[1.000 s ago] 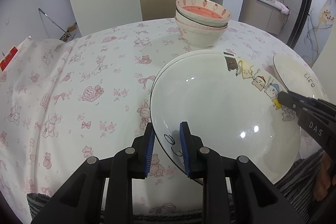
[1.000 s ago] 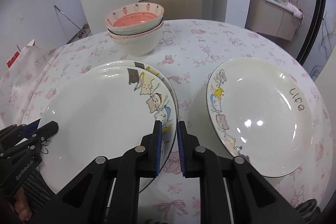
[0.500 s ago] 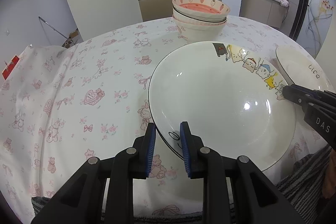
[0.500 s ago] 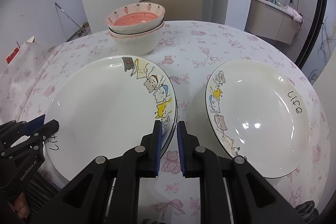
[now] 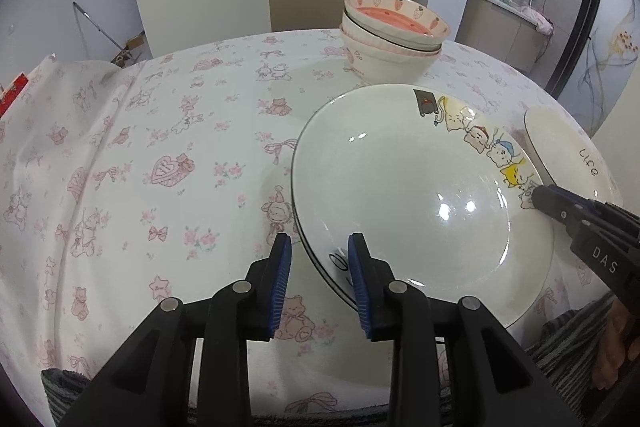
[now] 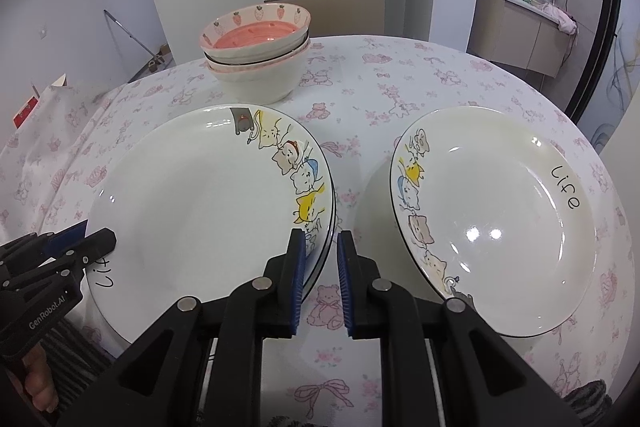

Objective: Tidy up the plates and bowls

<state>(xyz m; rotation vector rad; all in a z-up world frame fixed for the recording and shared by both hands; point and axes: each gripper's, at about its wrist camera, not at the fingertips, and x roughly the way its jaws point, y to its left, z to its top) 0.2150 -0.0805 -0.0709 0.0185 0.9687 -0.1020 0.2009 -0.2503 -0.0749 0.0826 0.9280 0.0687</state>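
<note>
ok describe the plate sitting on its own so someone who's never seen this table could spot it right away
On the round table with the pink-printed white tablecloth, look past the stack of strawberry-rimmed bowls toward the near right side. The lone white cartoon-cat plate lies flat there, apart from the stack of matching cat plates to its left. It is single, and its cats run down its left rim with "life" on the right.

Our right tongs [image 6: 320,267] stand parted at the rim of the plate stack [image 6: 200,195], with the left tongs [image 6: 80,239] at its far edge. A lone plate [image 6: 512,219] lies beside it, stacked bowls [image 6: 258,63] behind on the bench [image 6: 400,75].
</note>
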